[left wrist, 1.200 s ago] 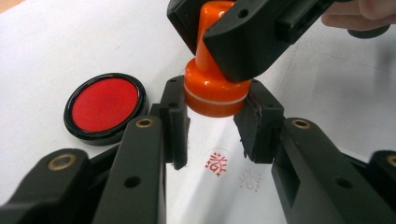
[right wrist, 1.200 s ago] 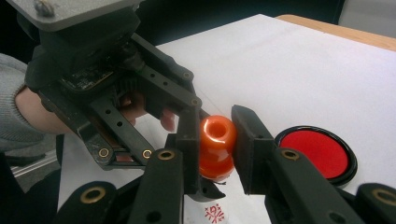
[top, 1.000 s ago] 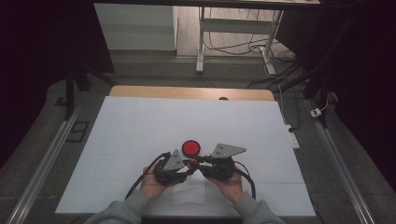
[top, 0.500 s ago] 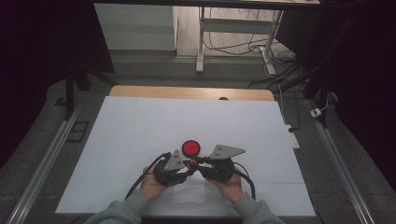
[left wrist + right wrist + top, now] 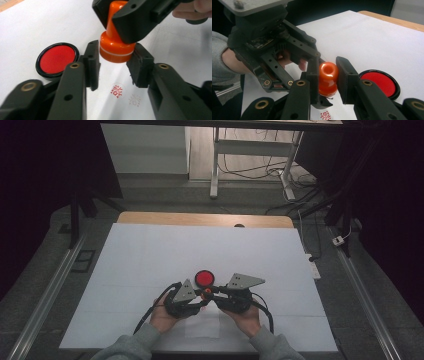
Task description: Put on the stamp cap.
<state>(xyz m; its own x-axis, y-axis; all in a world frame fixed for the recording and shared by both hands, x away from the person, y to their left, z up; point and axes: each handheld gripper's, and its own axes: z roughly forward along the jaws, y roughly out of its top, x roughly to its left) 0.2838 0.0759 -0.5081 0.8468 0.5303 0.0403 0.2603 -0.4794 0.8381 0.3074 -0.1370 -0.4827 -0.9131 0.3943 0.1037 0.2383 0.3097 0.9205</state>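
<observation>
Stamping, high view: you hold both tools together at the near middle of the white sheet point(image 5: 150, 250), the left gripper point(image 5: 201, 295) and right gripper point(image 5: 212, 291) meeting on the orange stamp point(image 5: 206, 292). The open red ink pad point(image 5: 204, 279) lies just beyond them.
Left gripper view, the stamp: the orange stamp point(image 5: 115, 50) hangs upright with its base clear of the paper, between your left tool's two pads.
Left gripper view, the grip: your left jaws have just been easing apart with the base between them. Both pads sit right against it, and you cannot tell whether they press.
Left gripper view, the paper: one crisp red imprint point(image 5: 116, 90) sits below the stamp, a fainter imprint point(image 5: 135, 100) just beside it. The ink pad point(image 5: 57, 60) lies close by.
Right gripper view, the grip: your right gripper point(image 5: 328, 75) is clamped on the stamp's rounded handle point(image 5: 328, 71), one pad on each side.
Right gripper view, the surroundings: the left gripper point(image 5: 287, 57) reaches in from the far side. The ink pad point(image 5: 380, 82) lies just beside the stamp.
Progress: two marks are down and the stamp is lifted off the sheet. By the look of it, you are passing its weight to your right tool. What likely remains is re-inking for another mark or setting the stamp down.
</observation>
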